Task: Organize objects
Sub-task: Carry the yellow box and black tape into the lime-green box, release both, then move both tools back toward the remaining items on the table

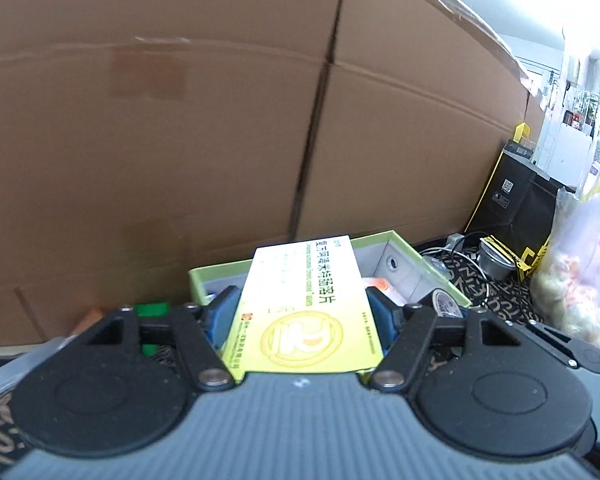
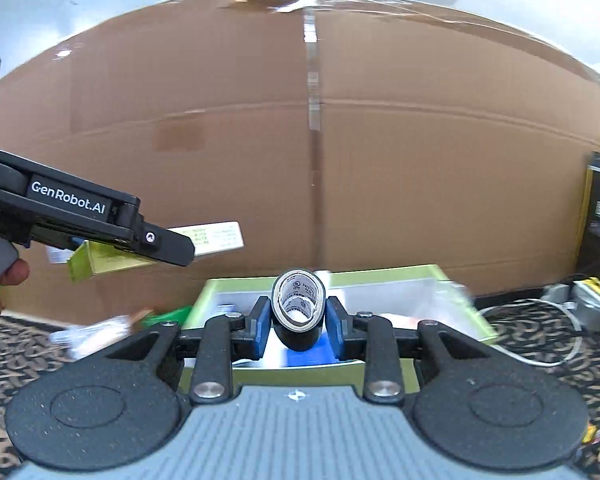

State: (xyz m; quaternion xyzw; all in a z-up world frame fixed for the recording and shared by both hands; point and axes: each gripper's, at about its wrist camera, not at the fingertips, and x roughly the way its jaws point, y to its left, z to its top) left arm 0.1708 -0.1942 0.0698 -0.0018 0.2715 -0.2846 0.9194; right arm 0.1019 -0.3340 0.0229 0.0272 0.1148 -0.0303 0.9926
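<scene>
My left gripper (image 1: 300,316) is shut on a yellow-green medicine box (image 1: 304,300), held above the near edge of an open green storage box (image 1: 420,264). From the right wrist view the left gripper (image 2: 168,248) holds the medicine box (image 2: 212,238) in the air, left of the green storage box (image 2: 460,304). My right gripper (image 2: 296,324) is shut on a squashed roll of black tape (image 2: 298,312), held over the green storage box. That tape roll also shows in the left wrist view (image 1: 444,304).
A large cardboard carton (image 1: 180,120) forms a wall right behind the green box. A black-and-yellow box (image 1: 516,196), cables (image 1: 460,260) and a plastic bag (image 1: 580,272) lie to the right. Green and clear items (image 2: 100,332) lie on the patterned cloth (image 2: 540,340) to the left.
</scene>
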